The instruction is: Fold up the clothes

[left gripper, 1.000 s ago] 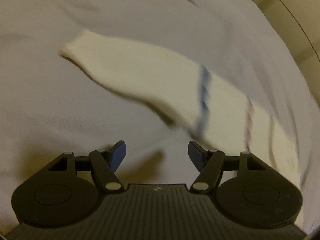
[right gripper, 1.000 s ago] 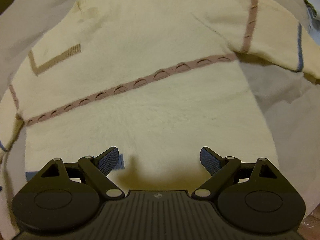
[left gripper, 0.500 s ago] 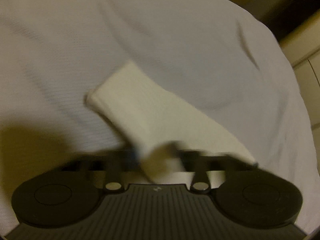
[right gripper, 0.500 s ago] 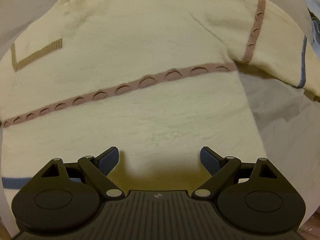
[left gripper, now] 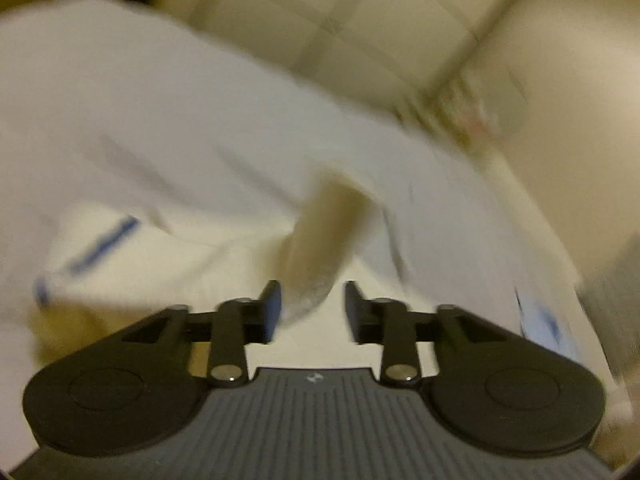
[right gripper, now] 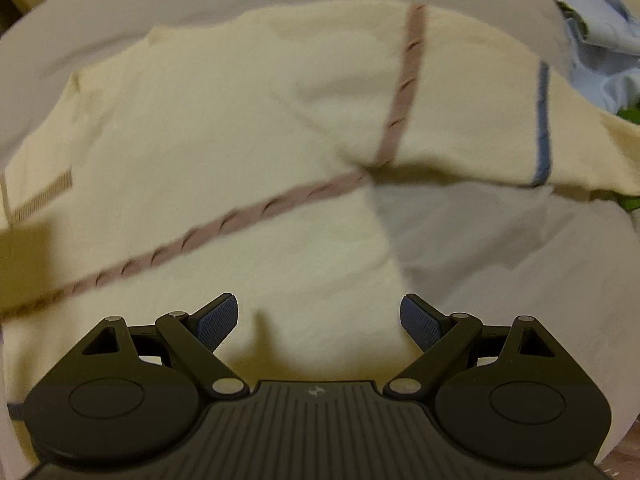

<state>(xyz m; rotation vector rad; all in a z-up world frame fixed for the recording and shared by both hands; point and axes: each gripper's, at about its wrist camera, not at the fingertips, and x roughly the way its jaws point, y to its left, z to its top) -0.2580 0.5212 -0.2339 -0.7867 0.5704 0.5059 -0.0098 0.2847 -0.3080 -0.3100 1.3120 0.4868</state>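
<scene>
Right gripper fills the bottom of its frame with its jaws spread wide and nothing between them, hovering over the lower body of the sweater. That cream sweater lies flat on the white sheet and takes up most of the right wrist view. A mauve stripe runs across the chest from lower left toward centre, and a matching band crosses the sleeve, which stretches to the right edge and carries a blue band nearer the cuff. A tan ribbed trim shows at the left edge. Pale blue cloth sits bunched in the upper right corner.

Left gripper, at the bottom of its blurred frame, has its jaws partly apart; a cream sleeve end hangs between the pads, touching the left one, but whether it is clamped cannot be told. More cream knit with a blue stripe spreads to the lower left over the sheet. Beige cupboard fronts fill the top of that frame.
</scene>
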